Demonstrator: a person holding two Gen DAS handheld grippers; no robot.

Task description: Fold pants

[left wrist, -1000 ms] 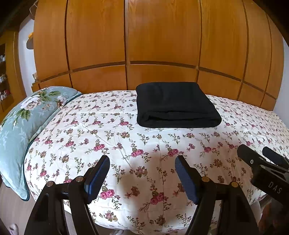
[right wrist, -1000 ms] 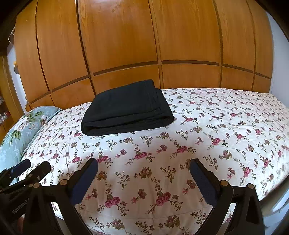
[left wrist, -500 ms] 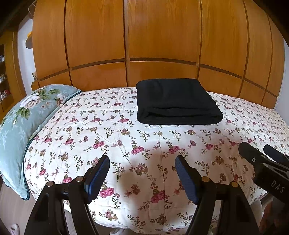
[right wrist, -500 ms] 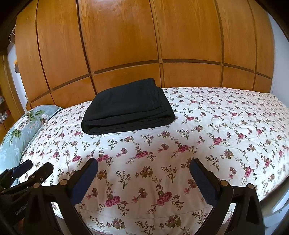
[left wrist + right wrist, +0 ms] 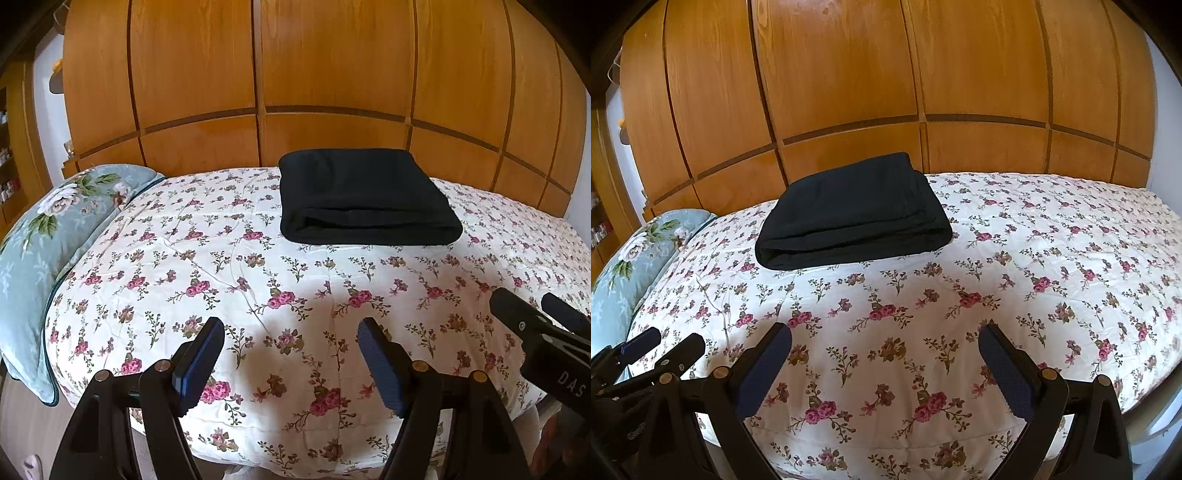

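1. While both grippers hang over the near edge of the bed, the black pants (image 5: 364, 195) lie folded into a thick rectangle at the upper centre of the left wrist frame, on the far part of the floral bedspread (image 5: 236, 280), close to the wooden panelled wall (image 5: 332, 66).
2. In the right wrist frame the pants (image 5: 855, 212) sit upper left of centre, their rounded fold edge facing the camera and stacked layers showing along their right side.
3. The left gripper (image 5: 291, 354) fills the bottom of its own frame, its two blue-padded fingers (image 5: 197, 363) spread wide apart with only bedspread between them; it touches nothing.
4. The right gripper (image 5: 884, 363) stands likewise at the bottom of its frame, fingers (image 5: 1006, 371) wide apart and empty, well short of the pants.
5. Each gripper shows in the other's view: the right one at the lower right edge of the left frame, the left one at the lower left edge of the right frame.
6. A pale blue floral pillow (image 5: 44, 236) lies at the left edge of the left wrist frame, at the end of the bedspread and well apart from the pants.
7. The bedspread (image 5: 1015, 266) covers the middle and right of the right wrist frame.
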